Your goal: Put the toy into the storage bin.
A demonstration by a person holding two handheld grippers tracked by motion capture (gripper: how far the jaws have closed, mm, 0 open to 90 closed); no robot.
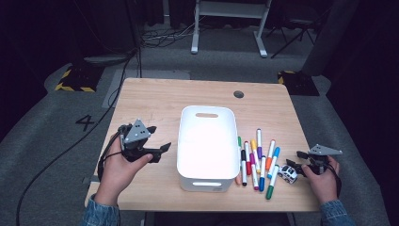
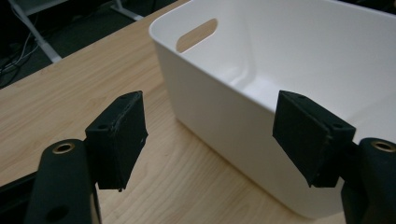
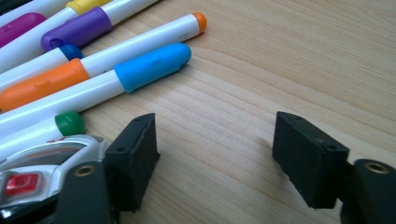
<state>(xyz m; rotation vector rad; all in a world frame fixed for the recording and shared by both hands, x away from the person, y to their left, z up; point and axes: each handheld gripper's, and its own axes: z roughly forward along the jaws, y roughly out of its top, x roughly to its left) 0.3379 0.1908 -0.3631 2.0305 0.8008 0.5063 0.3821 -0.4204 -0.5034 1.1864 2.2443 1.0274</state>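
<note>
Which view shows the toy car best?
The high view: the whole toy car shows on the table, right of the markers and just left of the right gripper. The right gripper view catches just part of it at the lower left, behind a jaw.

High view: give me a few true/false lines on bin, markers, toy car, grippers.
1. The white bin holds several markers. False: the markers lie on the table to the bin's right.
2. The toy car sits beside the markers, near the right gripper. True.
3. The right gripper grips a marker. False: its jaws stand open with bare table between them.
4. The left gripper is open and holds nothing. True.
5. The bin stands at the table's far left edge. False: it stands near the middle.
</note>
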